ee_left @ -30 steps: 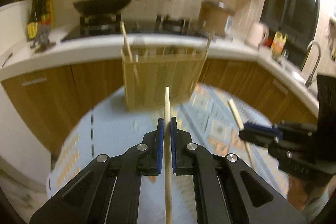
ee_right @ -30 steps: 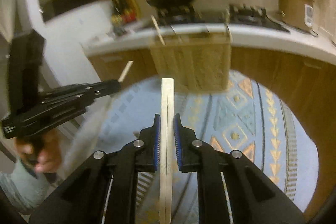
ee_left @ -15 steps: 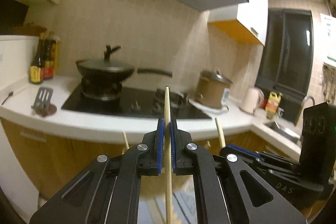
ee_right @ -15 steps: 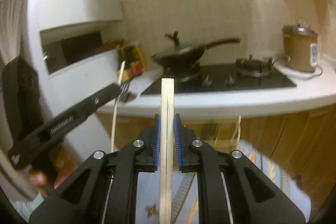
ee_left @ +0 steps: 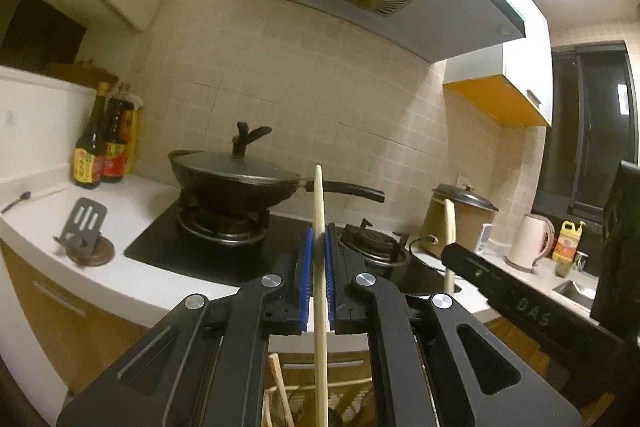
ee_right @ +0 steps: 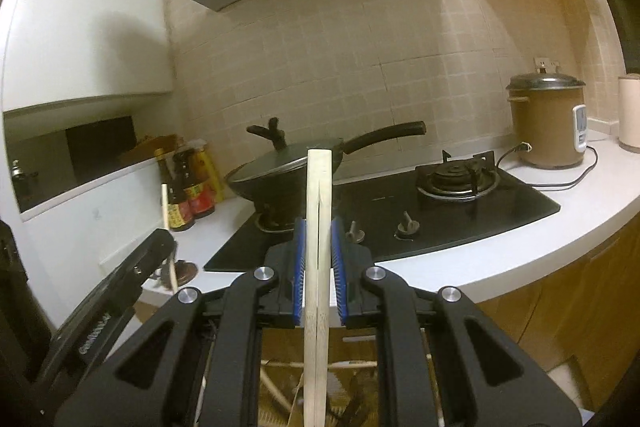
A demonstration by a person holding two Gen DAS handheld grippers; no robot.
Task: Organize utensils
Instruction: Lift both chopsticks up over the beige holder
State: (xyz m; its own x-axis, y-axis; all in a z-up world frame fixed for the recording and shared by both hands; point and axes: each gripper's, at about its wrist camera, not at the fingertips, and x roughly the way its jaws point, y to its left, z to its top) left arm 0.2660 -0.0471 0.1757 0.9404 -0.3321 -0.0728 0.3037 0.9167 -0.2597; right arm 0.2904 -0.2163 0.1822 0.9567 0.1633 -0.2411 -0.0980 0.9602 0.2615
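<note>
My left gripper (ee_left: 318, 247) is shut on a single pale wooden chopstick (ee_left: 319, 211) that stands upright between the blue pads. My right gripper (ee_right: 318, 239) is shut on a pair of flat wooden chopsticks (ee_right: 319, 195), also upright. Both are raised above a wooden slatted utensil holder whose rim and sticks show low in the left wrist view (ee_left: 280, 391) and the right wrist view (ee_right: 352, 367). The right gripper appears in the left wrist view (ee_left: 452, 251); the left gripper appears in the right wrist view (ee_right: 168, 243).
A white counter (ee_left: 120, 287) carries a black gas hob (ee_right: 440, 211), a lidded wok (ee_left: 236, 179), sauce bottles (ee_left: 100, 155), a black spatula on a rest (ee_left: 84, 227) and a brown rice cooker (ee_right: 548, 123). A kettle (ee_left: 528, 243) and sink (ee_left: 576, 289) lie right.
Both grippers have tilted upward and risen; the views swung from the table and holder to the hob and hood. The holder now sits under the grippers. Both grips held.
</note>
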